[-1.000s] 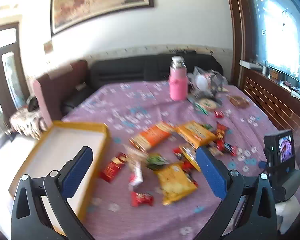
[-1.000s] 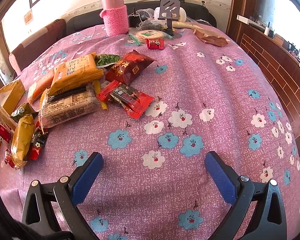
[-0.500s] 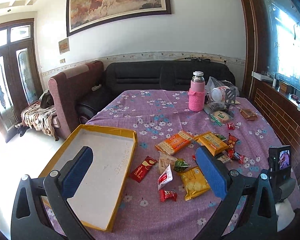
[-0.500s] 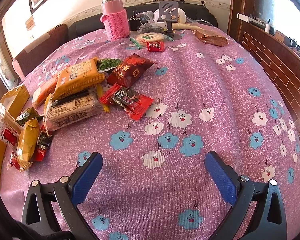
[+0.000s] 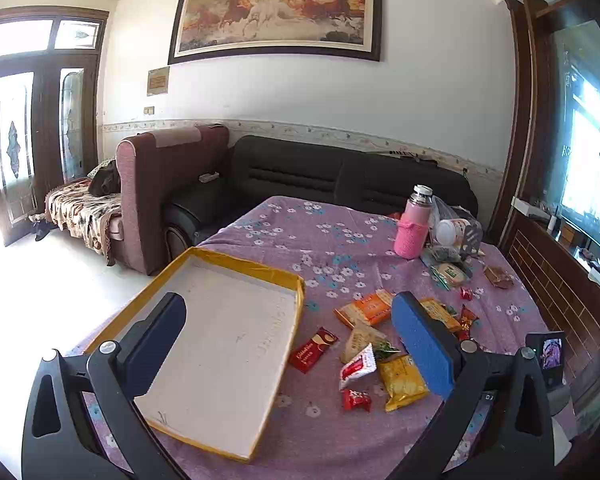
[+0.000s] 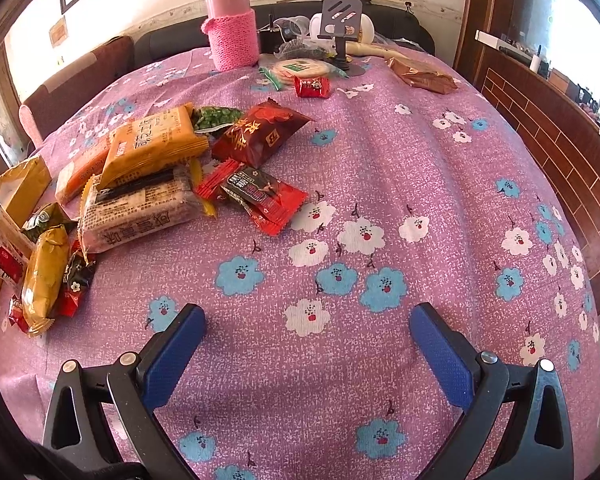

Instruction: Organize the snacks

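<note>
Progress: nothing is sitting in the box point(image 5: 220, 340) yet | snacks point(image 6: 148, 184) are lying loose mid-table | left gripper point(image 5: 288, 344), right gripper point(image 6: 306, 344): both spread apart, holding nothing.

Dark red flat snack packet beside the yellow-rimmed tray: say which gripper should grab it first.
Left, probably. The left gripper hangs open over the yellow-rimmed tray, with the dark red flat snack packet between its jaws in view. The right gripper, also open, faces bare purple flowered cloth; that packet isn't in its view.

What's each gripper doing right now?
Left gripper: open, holding nothing, above the tray.
Right gripper: open, holding nothing, over bare cloth.
</note>
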Action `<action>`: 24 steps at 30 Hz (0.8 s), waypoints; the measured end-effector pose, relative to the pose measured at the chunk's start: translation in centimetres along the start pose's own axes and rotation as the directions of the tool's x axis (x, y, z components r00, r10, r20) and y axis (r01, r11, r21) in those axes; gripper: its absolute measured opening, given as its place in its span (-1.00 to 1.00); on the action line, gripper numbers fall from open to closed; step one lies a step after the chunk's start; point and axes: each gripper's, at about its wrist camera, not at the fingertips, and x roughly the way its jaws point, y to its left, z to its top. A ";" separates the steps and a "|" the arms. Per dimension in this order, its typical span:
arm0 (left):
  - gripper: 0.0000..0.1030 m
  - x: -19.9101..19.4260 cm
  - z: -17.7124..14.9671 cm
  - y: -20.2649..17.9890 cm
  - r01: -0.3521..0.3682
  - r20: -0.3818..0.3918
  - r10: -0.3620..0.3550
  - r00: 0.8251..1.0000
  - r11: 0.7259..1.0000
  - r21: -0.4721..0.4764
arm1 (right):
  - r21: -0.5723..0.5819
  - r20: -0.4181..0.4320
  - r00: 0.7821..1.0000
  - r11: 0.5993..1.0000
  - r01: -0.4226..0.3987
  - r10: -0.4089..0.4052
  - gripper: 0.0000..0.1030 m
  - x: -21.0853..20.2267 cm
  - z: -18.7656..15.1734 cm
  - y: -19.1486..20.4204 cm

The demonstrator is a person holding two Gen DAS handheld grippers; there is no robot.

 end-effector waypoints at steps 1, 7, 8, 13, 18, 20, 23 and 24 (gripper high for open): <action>1.00 0.0 0.0 0.7 -0.014 0.008 0.014 1.000 1.000 -0.008 | 0.000 -0.005 1.000 1.000 0.000 0.000 1.00 0.0 0.1 0.0; 1.00 0.6 -0.1 6.0 -0.083 0.029 0.085 0.996 0.993 -0.082 | -0.011 -0.038 0.999 1.000 0.000 -0.001 1.00 0.0 0.0 0.1; 1.00 0.7 -0.3 6.6 -0.069 0.031 0.073 0.997 0.993 -0.099 | -0.011 -0.042 0.999 1.000 0.006 -0.006 0.99 -0.2 -0.2 0.2; 1.00 3.2 -2.0 6.6 -0.049 -0.027 0.047 0.999 0.997 -0.066 | -0.012 -0.055 0.998 1.000 0.012 -0.012 0.97 -1.2 -1.4 0.3; 1.00 5.5 -4.0 5.4 0.029 -0.109 -0.036 0.993 0.997 -0.073 | 0.026 0.013 0.999 0.999 -0.035 0.035 0.81 -4.3 -1.2 0.9; 1.00 6.4 -4.5 4.5 0.061 -0.146 -0.070 0.987 0.996 -0.066 | 0.005 0.051 0.994 0.995 -0.100 0.099 0.80 -5.6 -0.7 2.3; 1.00 7.4 -5.3 3.6 0.125 -0.201 -0.140 0.970 0.988 -0.085 | -0.038 0.052 0.972 0.973 -0.229 0.231 0.77 -6.1 0.1 5.2; 1.00 7.6 -5.4 3.4 0.142 -0.212 -0.158 0.964 0.986 -0.090 | -0.056 0.045 0.966 0.966 -0.254 0.256 0.77 -6.0 0.4 6.3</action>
